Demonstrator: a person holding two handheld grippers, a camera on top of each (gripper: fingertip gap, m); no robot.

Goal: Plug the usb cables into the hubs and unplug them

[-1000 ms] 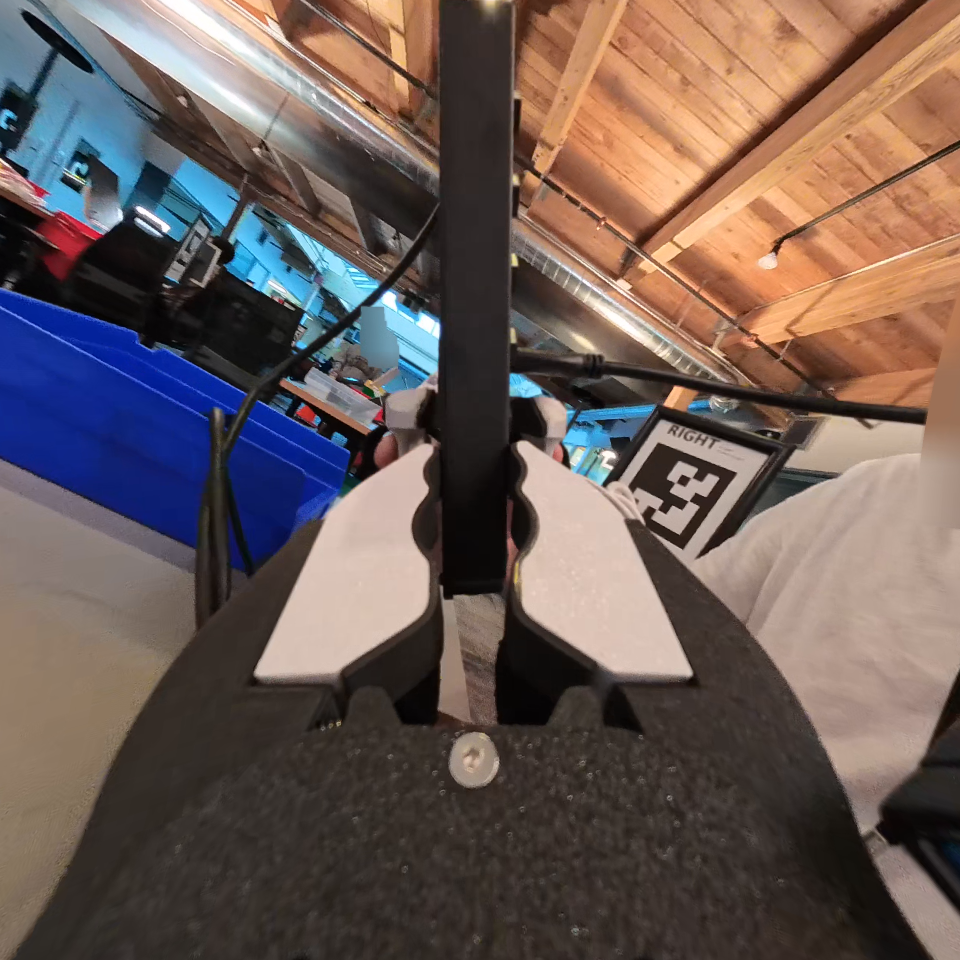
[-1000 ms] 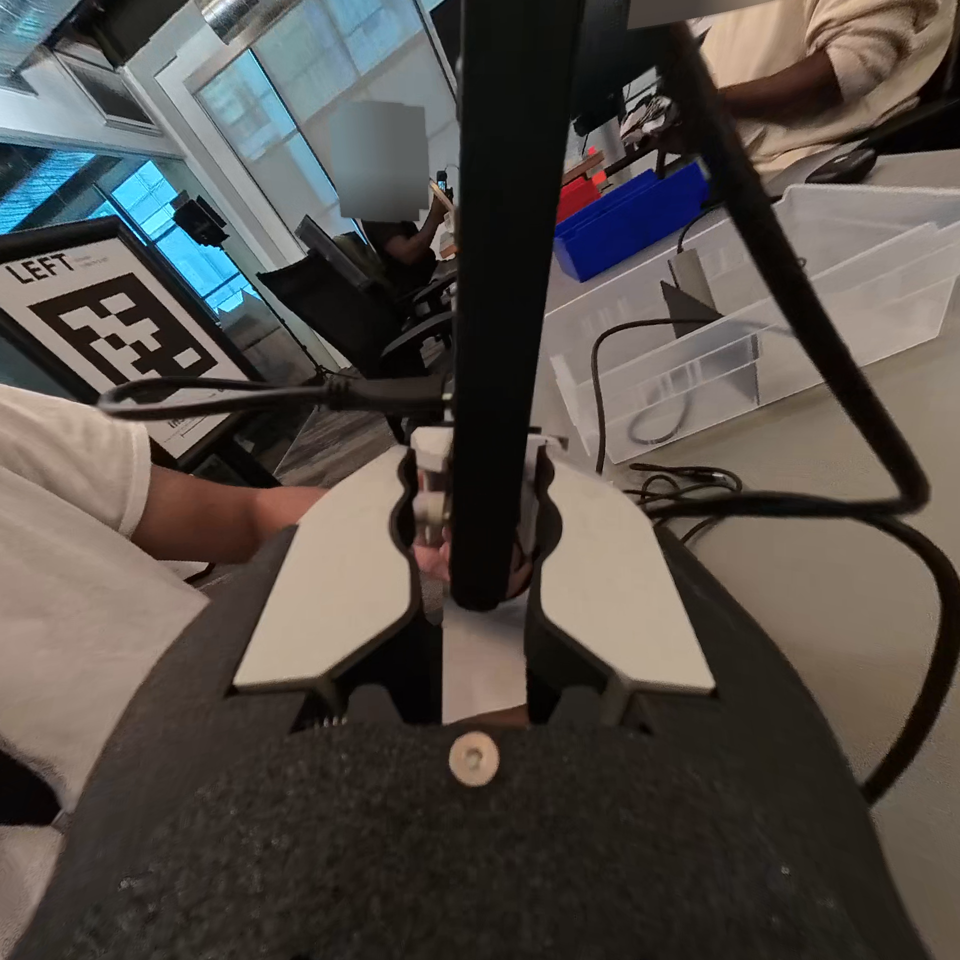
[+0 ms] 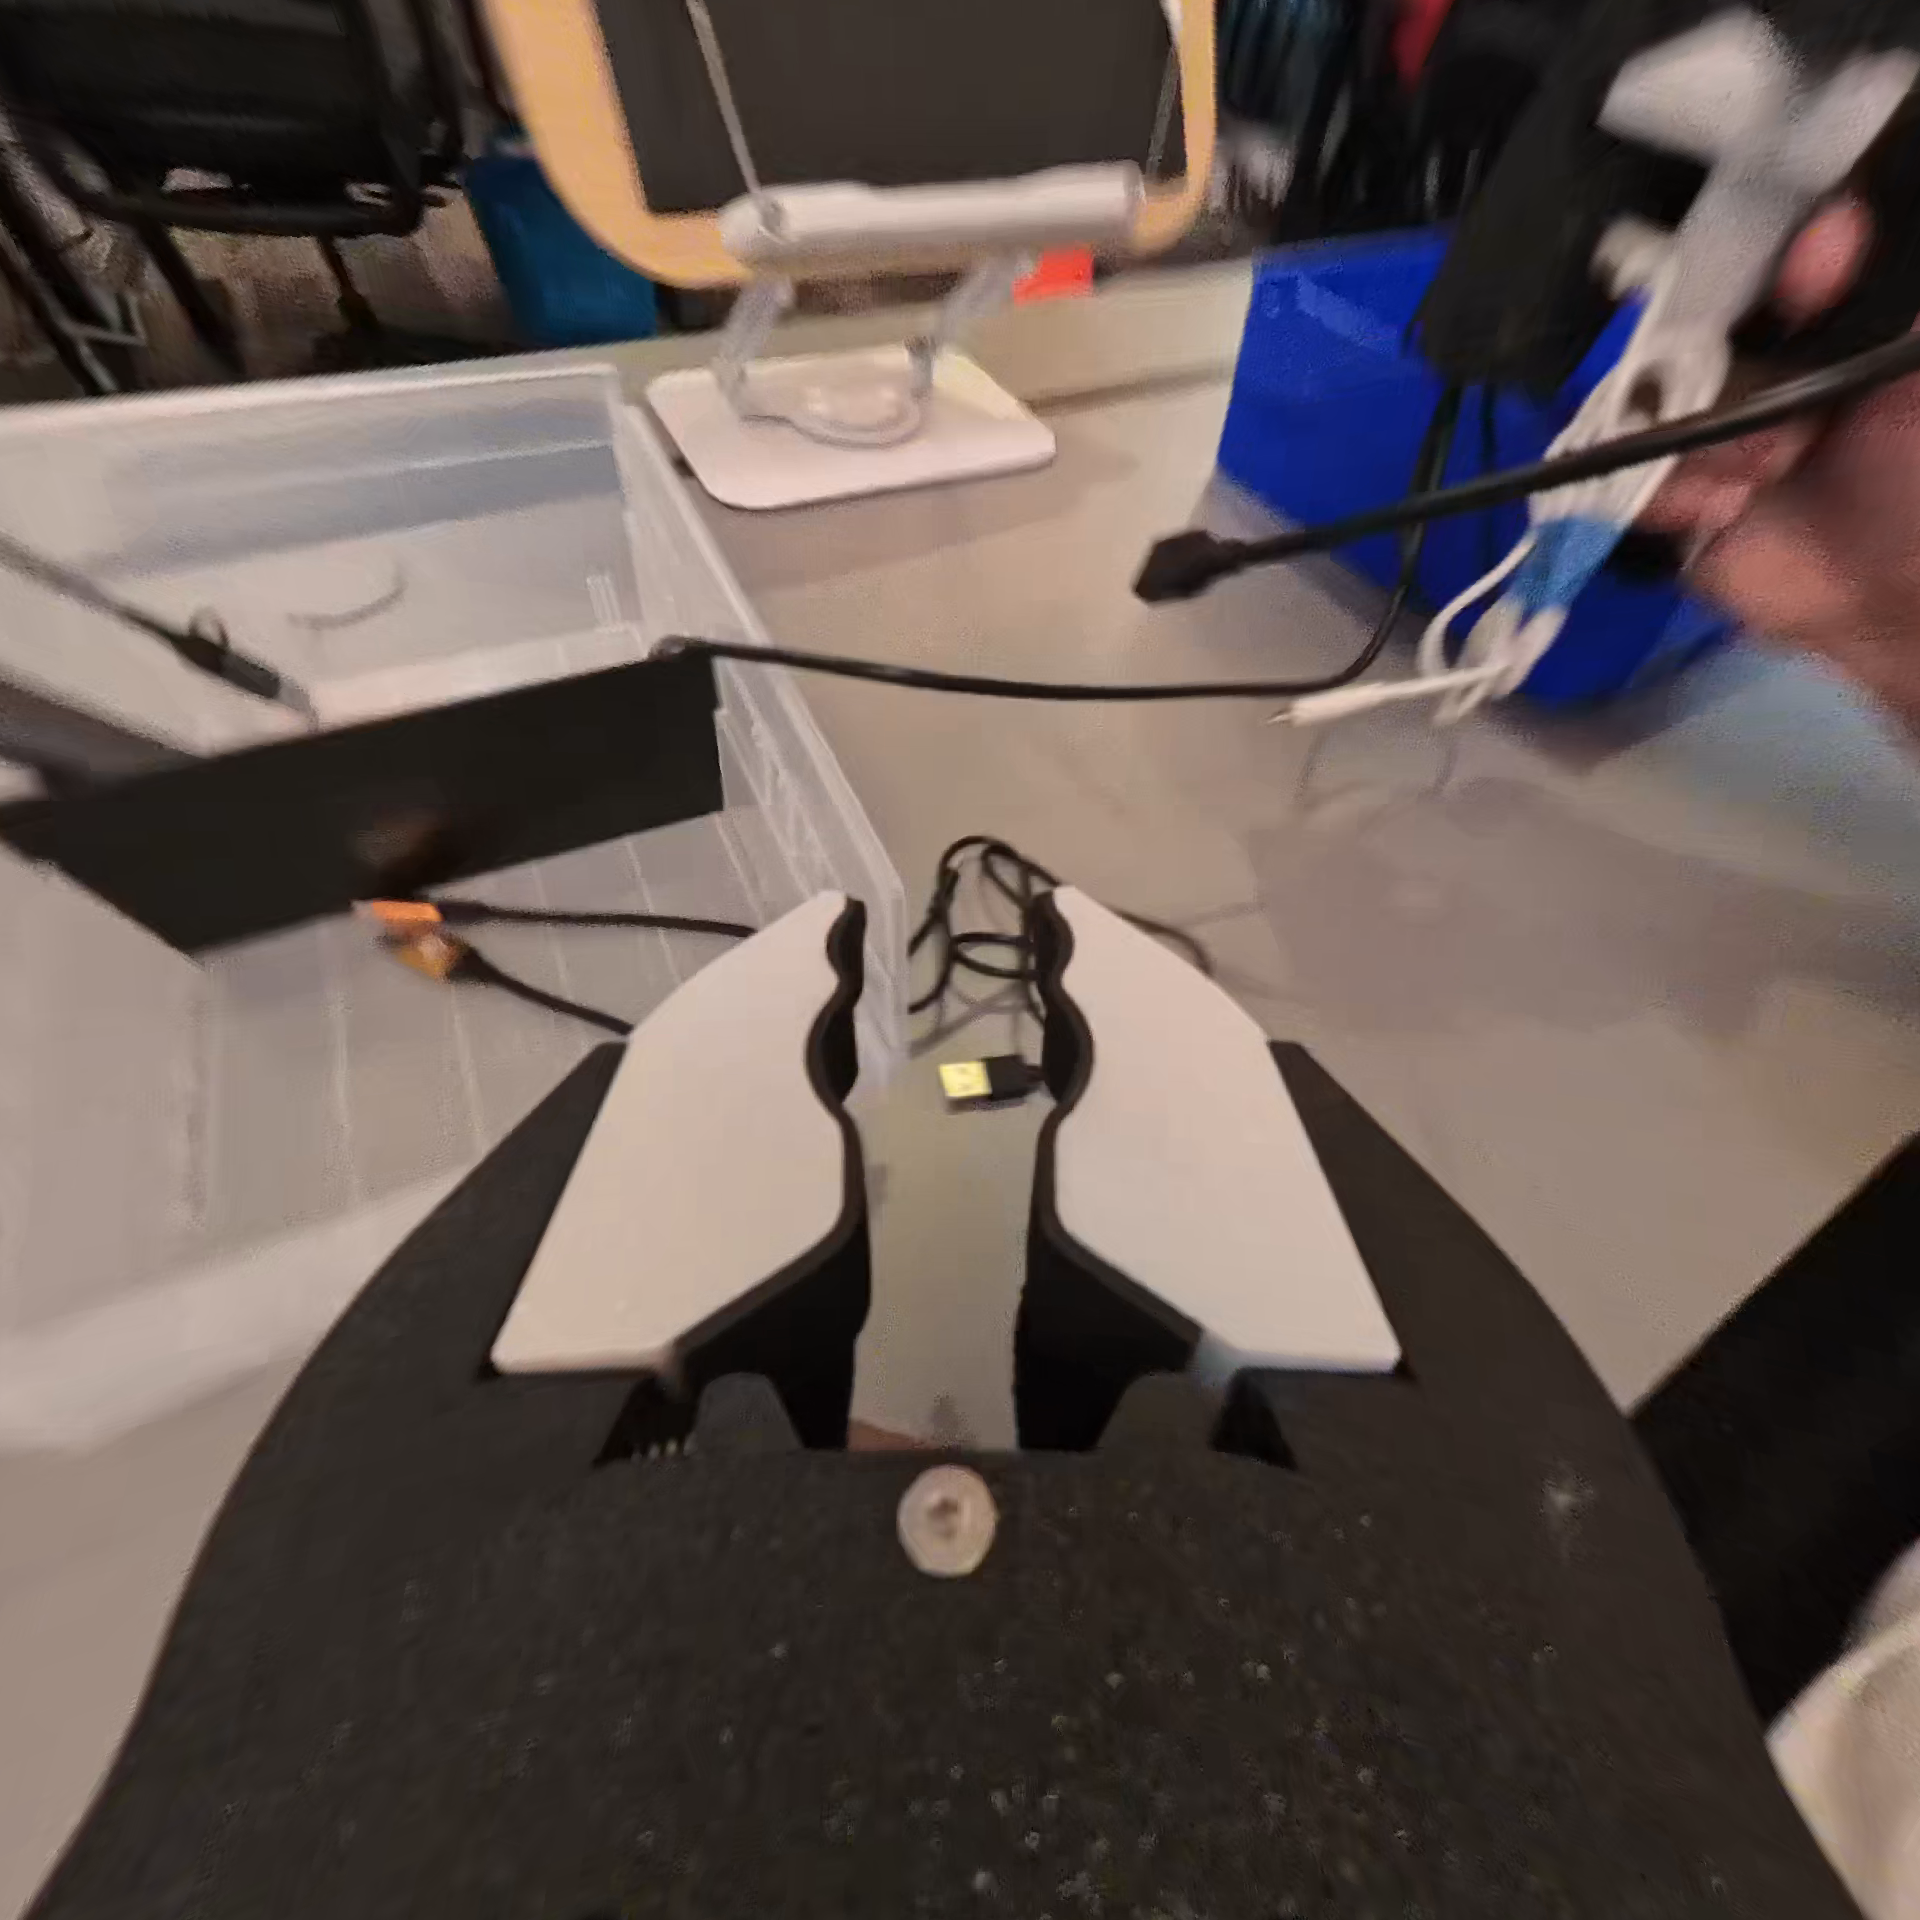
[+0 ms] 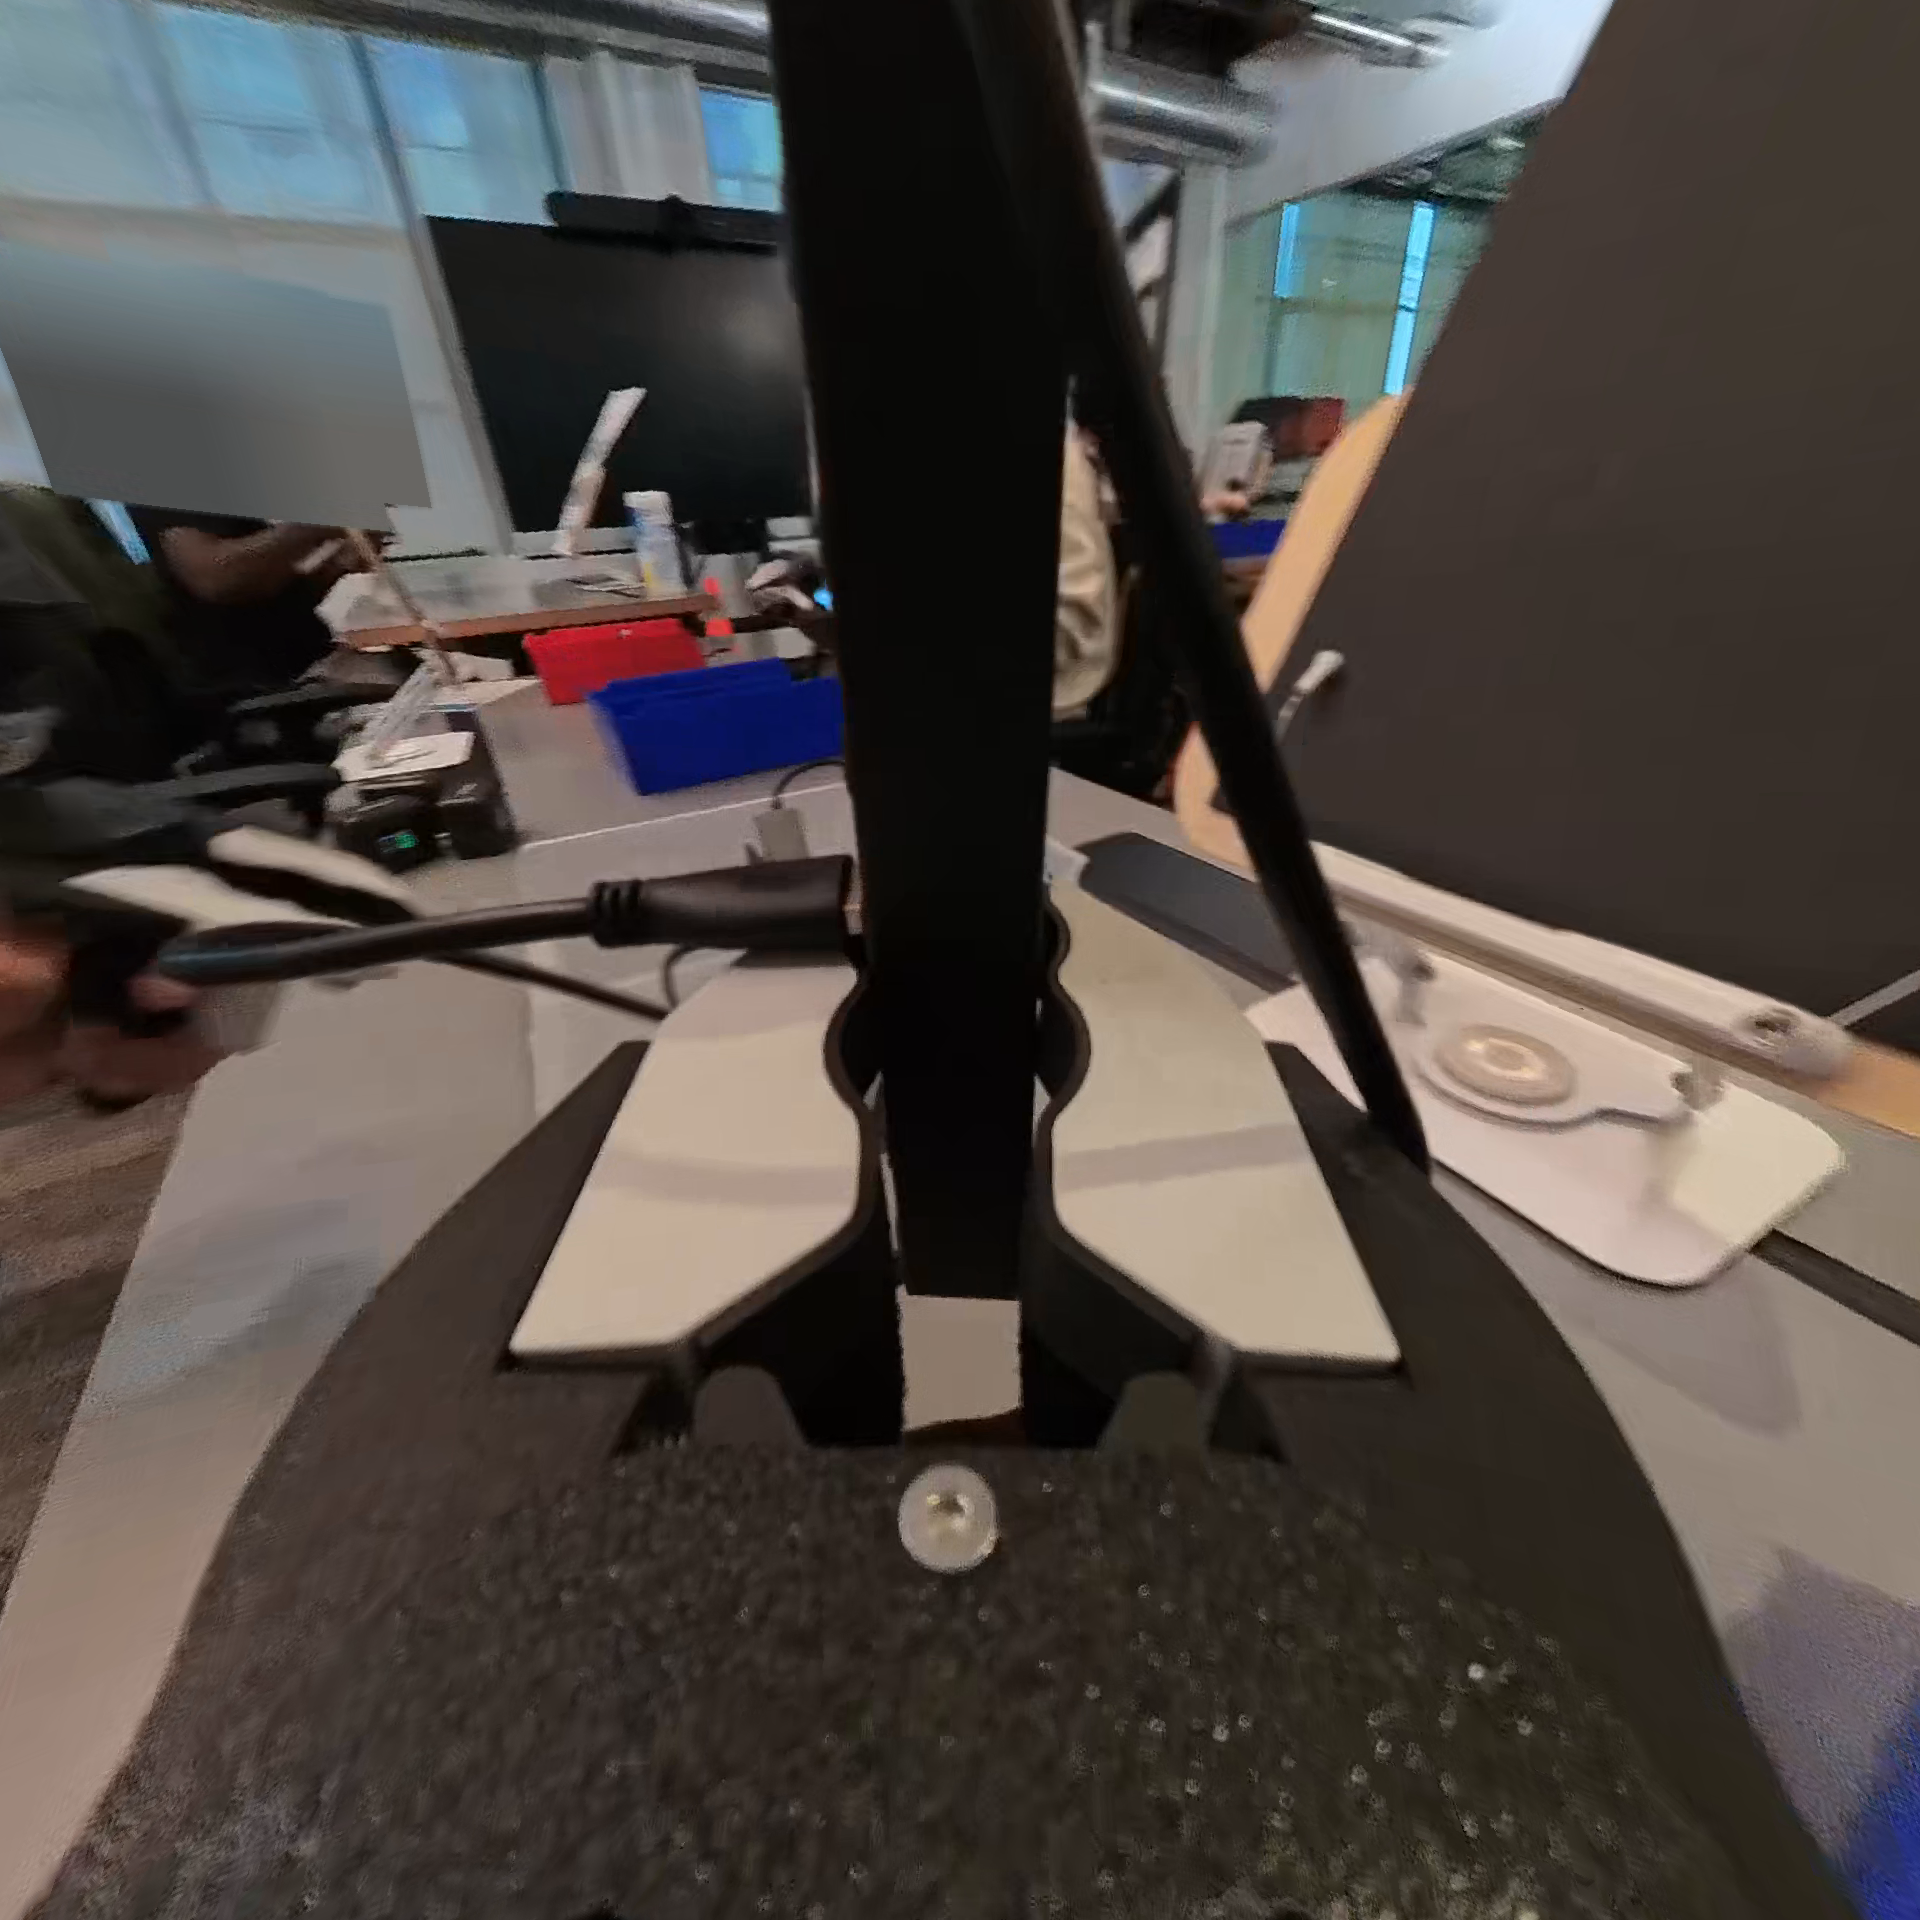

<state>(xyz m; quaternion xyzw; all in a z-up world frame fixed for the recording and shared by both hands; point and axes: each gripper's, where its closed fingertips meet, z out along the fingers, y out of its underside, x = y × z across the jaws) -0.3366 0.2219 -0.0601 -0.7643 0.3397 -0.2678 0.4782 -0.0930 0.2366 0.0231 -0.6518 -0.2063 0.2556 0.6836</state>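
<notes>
The grey table (image 3: 1351, 935) carries one clear bin (image 3: 312, 416) toward its far left corner. The right gripper (image 4: 951, 956) is clamped on one black hub (image 4: 935, 623), held upright, with one plugged cable (image 4: 717, 909) seated in its side. A black bar (image 3: 364, 790) in the left wrist view may be that same hub; this cannot be told.

The left gripper (image 3: 951, 899) hangs with its jaws apart and empty above one loose cable (image 3: 977, 935), just beside the bin's near corner. The cable's single USB plug (image 3: 982, 1081) lies flat on the table between the fingers.

The step looks like fetching the next cable. The next move calls for closing squarely on that plug's black body.
</notes>
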